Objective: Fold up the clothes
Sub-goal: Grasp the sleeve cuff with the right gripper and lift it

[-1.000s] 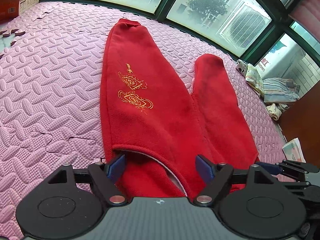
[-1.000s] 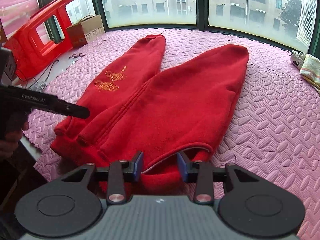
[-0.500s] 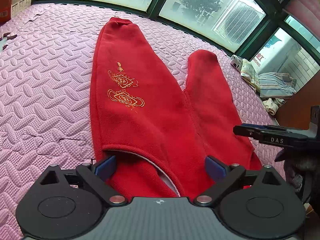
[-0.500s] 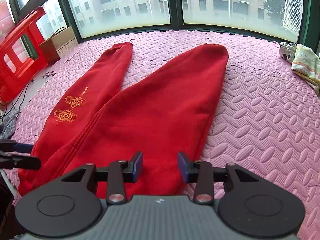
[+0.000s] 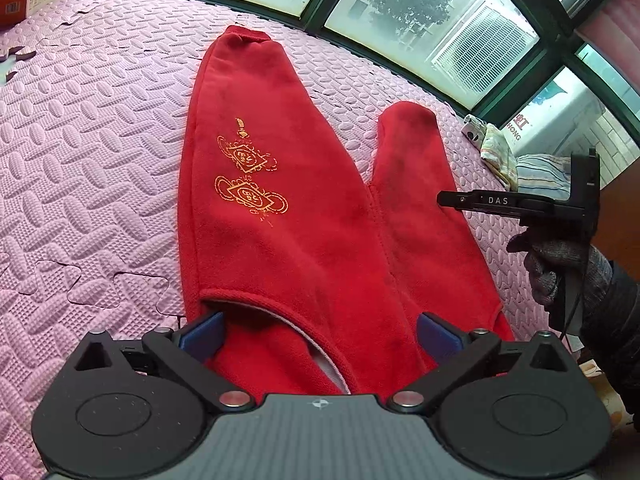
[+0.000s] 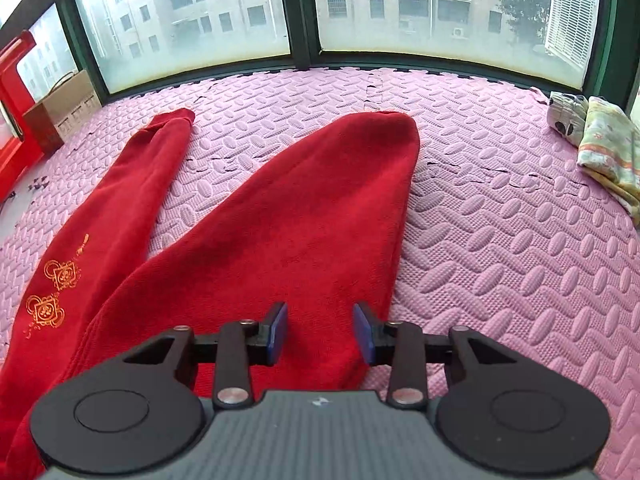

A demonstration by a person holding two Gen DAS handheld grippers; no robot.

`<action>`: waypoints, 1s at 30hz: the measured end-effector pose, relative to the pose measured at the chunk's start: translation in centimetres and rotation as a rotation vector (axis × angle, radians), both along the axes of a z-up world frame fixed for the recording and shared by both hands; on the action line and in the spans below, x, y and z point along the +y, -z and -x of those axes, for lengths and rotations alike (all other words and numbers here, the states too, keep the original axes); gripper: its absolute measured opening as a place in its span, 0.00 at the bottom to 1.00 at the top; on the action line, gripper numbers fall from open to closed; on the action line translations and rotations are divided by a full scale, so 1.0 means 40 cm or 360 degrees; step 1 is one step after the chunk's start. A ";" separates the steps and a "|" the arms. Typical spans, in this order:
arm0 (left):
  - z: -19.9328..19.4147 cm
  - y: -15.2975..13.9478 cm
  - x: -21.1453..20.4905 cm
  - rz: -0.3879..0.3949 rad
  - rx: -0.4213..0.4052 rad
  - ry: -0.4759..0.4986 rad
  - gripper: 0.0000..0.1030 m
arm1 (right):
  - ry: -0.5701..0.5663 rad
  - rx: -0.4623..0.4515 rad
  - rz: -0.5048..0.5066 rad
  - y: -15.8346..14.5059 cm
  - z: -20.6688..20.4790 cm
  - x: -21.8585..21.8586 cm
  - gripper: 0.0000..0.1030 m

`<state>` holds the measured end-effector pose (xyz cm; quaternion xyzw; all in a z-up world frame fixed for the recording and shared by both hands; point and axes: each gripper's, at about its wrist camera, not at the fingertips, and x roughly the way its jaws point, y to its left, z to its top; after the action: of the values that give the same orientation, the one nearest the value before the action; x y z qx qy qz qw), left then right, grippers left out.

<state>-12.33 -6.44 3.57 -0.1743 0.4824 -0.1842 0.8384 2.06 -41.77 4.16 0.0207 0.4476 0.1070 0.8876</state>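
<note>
Left wrist view: left tool (image 5: 320,330) jaws just opened wide, waistband of red trousers (image 5: 304,232) between, unpressed. Trousers flat on pink foam mat (image 5: 80,168), mid-frame. Right tool (image 6: 320,332) jaws apart, gripping nothing.

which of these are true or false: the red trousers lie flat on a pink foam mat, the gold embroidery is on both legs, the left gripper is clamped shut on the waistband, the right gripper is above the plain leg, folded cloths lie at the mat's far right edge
1. The red trousers lie flat on a pink foam mat. True.
2. The gold embroidery is on both legs. False: only one leg bears it; the other is plain.
3. The left gripper is clamped shut on the waistband. False: its jaws have just been opening and stand wide apart, with the waistband between them, unpinched.
4. The right gripper is above the plain leg. True.
5. Folded cloths lie at the mat's far right edge. True.
</note>
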 end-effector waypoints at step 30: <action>-0.033 -0.106 0.055 -0.0062 -0.0098 -0.0106 1.00 | 0.0324 -0.0284 0.0018 -0.018 -0.302 -0.118 0.06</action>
<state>-11.01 -4.24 7.82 -0.1680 0.4539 -0.1521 0.8618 14.13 -46.50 4.89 0.0515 0.3630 0.0153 0.9302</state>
